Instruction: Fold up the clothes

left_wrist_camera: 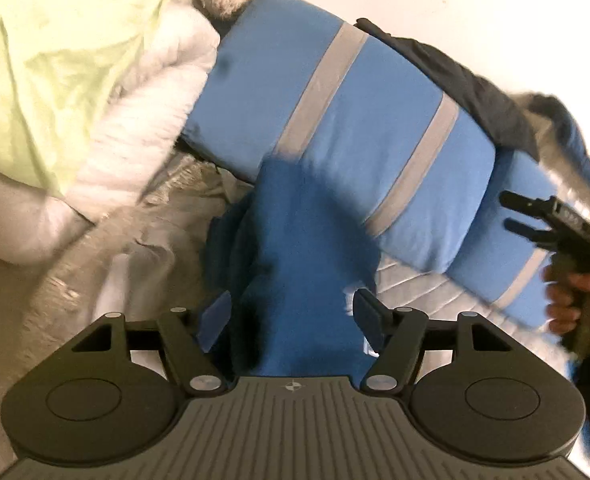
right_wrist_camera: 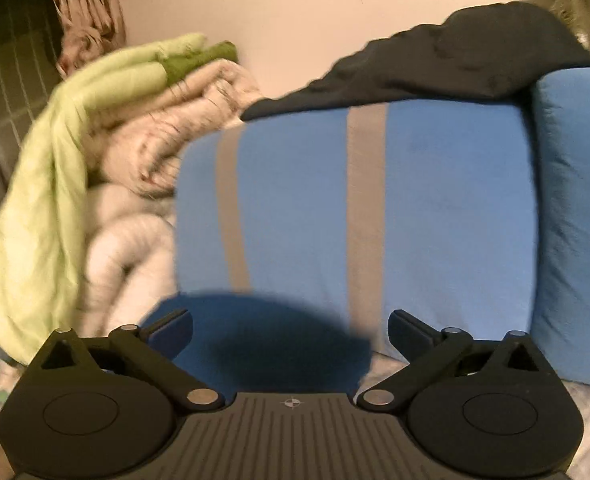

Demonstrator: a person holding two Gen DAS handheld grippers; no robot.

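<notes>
A dark blue garment hangs bunched between the fingers of my left gripper, whose jaws stand apart around the cloth without pressing it. The same dark blue cloth lies low in front of my right gripper, whose jaws are wide apart and hold nothing. My right gripper also shows at the right edge of the left wrist view, held in a hand, fingers apart. Both views are blurred by motion.
A light blue cushion with grey stripes stands behind the garment, with a black garment draped on top. A pile of pale green and white bedding lies to the left. A second blue cushion stands at right.
</notes>
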